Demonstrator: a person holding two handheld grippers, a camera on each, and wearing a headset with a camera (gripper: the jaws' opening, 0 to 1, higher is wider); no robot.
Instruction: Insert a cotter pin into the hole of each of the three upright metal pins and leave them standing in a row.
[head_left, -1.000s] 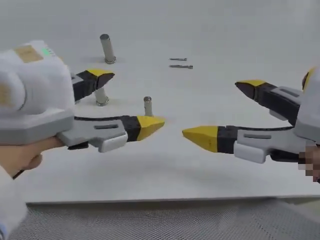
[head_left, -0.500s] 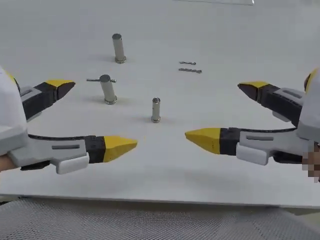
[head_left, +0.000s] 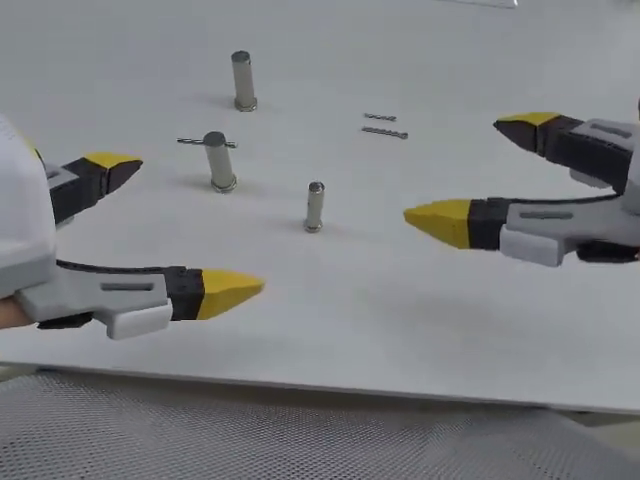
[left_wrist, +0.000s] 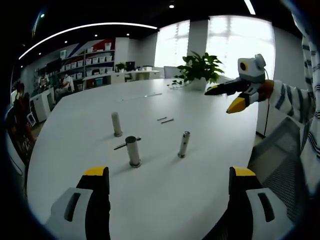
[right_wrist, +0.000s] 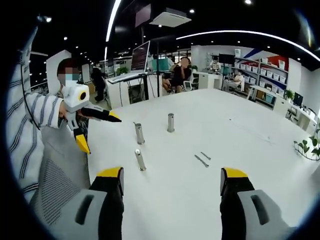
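Three upright metal pins stand on the white table: a far one (head_left: 242, 80), a middle one (head_left: 219, 160) with a cotter pin (head_left: 196, 142) through its top hole, and a short near one (head_left: 315, 206). Two loose cotter pins (head_left: 384, 125) lie to the right of them. My left gripper (head_left: 200, 224) is open, left of the pins and apart from them, holding nothing. Right of the short pin, my right gripper (head_left: 451, 170) hovers open and holds nothing. The left gripper view has the pinned middle pin (left_wrist: 133, 151) ahead, and the right gripper view has the short pin (right_wrist: 140, 160) nearest.
The table's front edge (head_left: 300, 385) runs below the grippers, with grey mesh (head_left: 250, 440) under it. A potted plant (left_wrist: 202, 70) stands at the far end of the table. People sit at desks (right_wrist: 177, 75) in the background.
My left gripper has drawn back to the left from around the middle pin, which now shows a cotter pin through it. The right gripper has shifted slightly right and up.
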